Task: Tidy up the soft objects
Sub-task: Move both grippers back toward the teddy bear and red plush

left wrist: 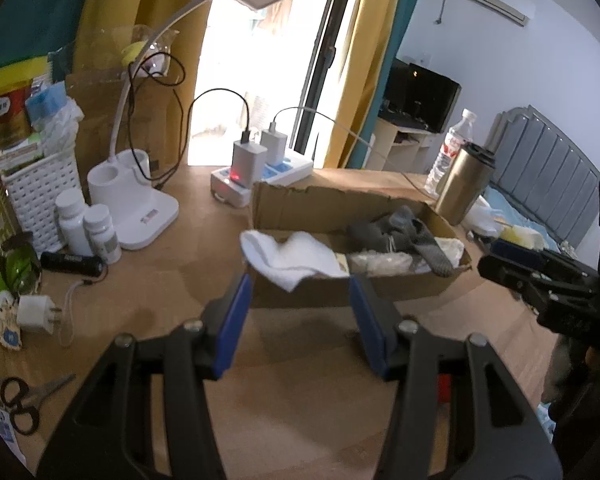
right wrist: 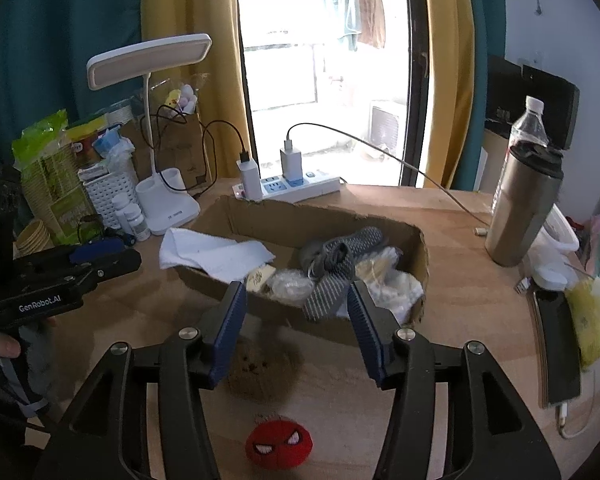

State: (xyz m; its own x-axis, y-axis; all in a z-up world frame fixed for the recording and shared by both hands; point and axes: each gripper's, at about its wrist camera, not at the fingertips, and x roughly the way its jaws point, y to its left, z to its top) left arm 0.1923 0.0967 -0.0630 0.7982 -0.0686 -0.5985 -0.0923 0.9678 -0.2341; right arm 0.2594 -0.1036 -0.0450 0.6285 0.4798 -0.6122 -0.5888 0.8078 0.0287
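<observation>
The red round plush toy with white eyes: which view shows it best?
The right wrist view: the red round plush toy lies whole on the wooden table, just below the tongs. The left wrist view does not show it at all.

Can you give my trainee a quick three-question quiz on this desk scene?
1. True or false: the white folded cloth lies wholly inside the brown cardboard box.
2. What lies on the wooden table nearest the right gripper? A) red round plush face B) scissors C) bottle
3. The grey striped sock rests in the ____.

Key: 1 false, it drapes over the rim; 2 A; 3 box.
</observation>
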